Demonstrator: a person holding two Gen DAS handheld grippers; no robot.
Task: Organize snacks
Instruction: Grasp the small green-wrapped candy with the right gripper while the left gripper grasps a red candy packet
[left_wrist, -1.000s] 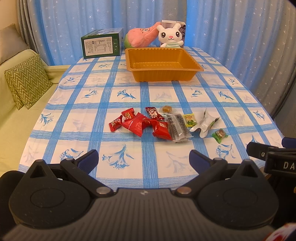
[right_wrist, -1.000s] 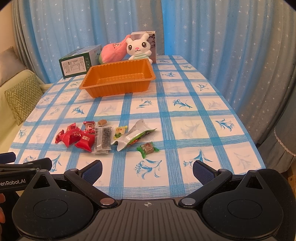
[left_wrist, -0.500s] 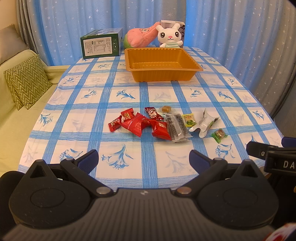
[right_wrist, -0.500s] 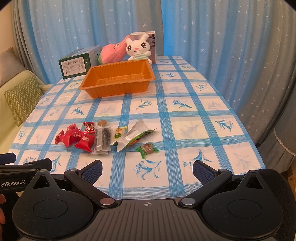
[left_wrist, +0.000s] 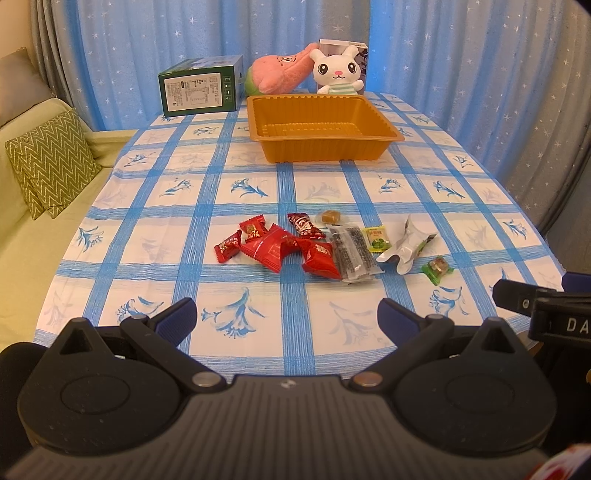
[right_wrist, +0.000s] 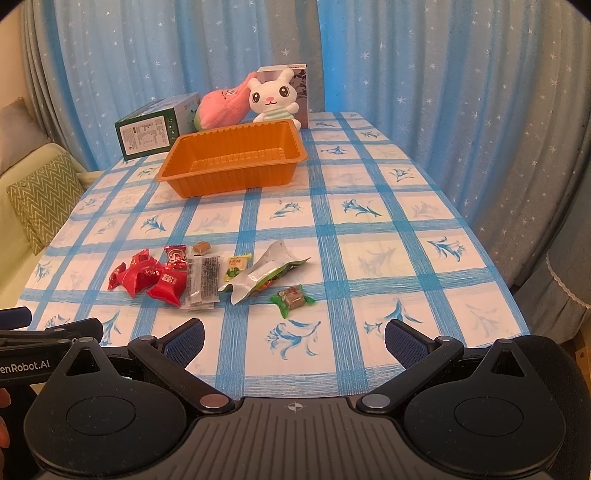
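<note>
The left gripper (left_wrist: 287, 319) was wide open and held nothing. The right gripper (right_wrist: 294, 338) was wide open too, with nothing between its blue fingers (right_wrist: 186, 338). Both hung over the near edge of the table (right_wrist: 369, 236), side by side. A little way in front of them lay the snacks in a loose row on the blue checked cloth: red candy packs (left_wrist: 277, 247) on the left, a clear pack of dark sticks (left_wrist: 351, 251) beside them, then a silver pouch (right_wrist: 264, 271) and a small green candy (right_wrist: 291, 299). Farther back stood the orange tray (left_wrist: 321, 129). Behind it sat a white bunny toy (left_wrist: 336, 72), a pink plush (left_wrist: 282, 74) and a green box (left_wrist: 201, 88).
</note>
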